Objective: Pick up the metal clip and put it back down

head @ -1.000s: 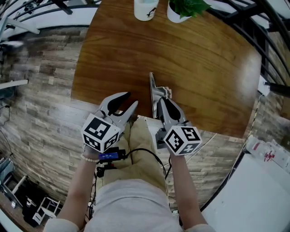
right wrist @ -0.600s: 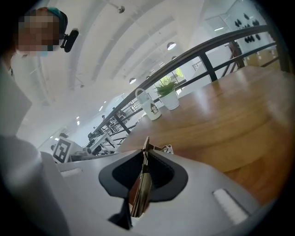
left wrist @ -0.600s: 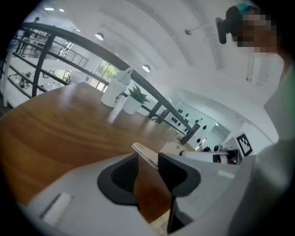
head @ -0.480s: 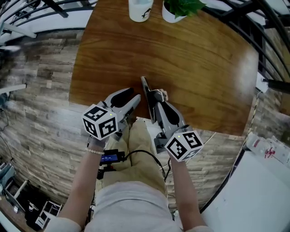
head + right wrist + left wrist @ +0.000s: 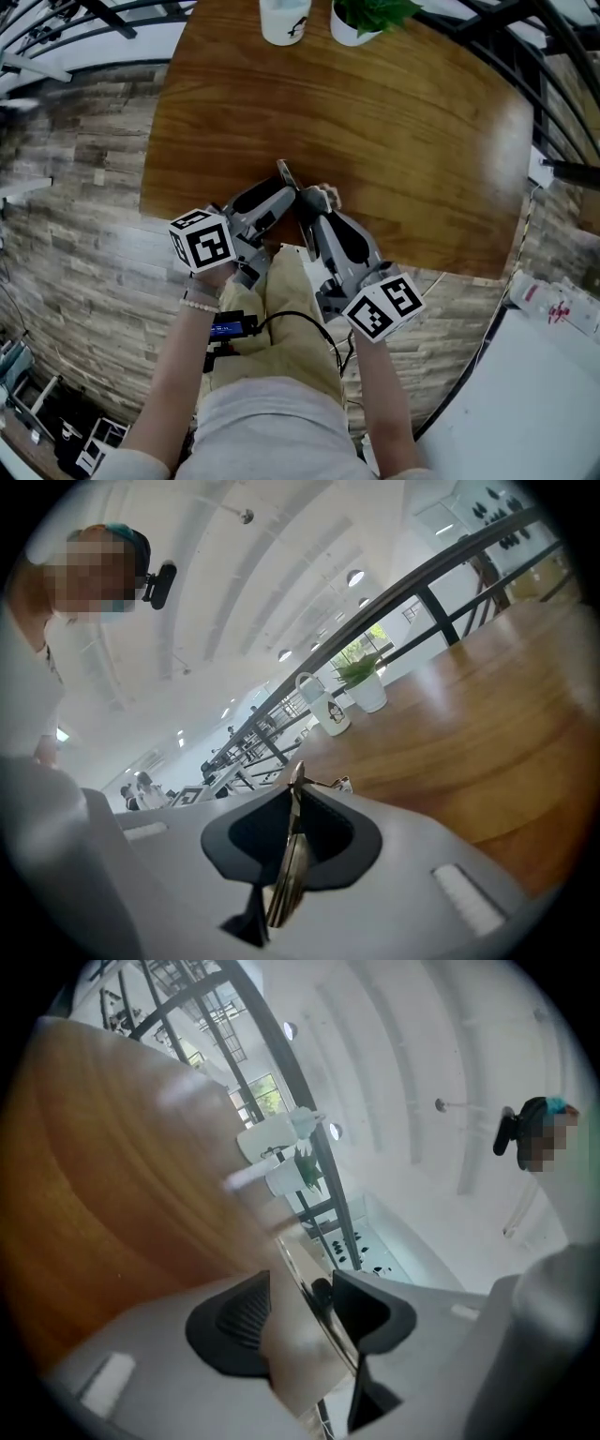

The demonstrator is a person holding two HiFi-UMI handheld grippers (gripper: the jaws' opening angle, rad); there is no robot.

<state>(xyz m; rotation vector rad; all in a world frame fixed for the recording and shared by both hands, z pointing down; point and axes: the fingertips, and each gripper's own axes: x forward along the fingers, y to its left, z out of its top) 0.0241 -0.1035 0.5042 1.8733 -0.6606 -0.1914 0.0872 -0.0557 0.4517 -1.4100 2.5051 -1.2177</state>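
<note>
Grips the metal clip point(image 5: 285, 176) edge-on in the fingers of the right gripper point(image 5: 309, 202), shut tight on the thin blade, which runs up as a bright strip between the two dark pads in the right gripper view. Holds it over the near edge of the worktop point(image 5: 412, 141), tip leaning up and to the left; cannot tell whether it touches the wood. Brackets the same clip with the left gripper point(image 5: 279, 194), fingers closed in on it, one pad point(image 5: 234, 1321) flat against the broad face, the other at the far edge. Draws left forearm point(image 5: 178, 375) and right forearm point(image 5: 382, 398) in close, the grippers meeting in a V. Since half a second ago, has swung the left gripper from beside the clip onto it and tipped the clip further left.
</note>
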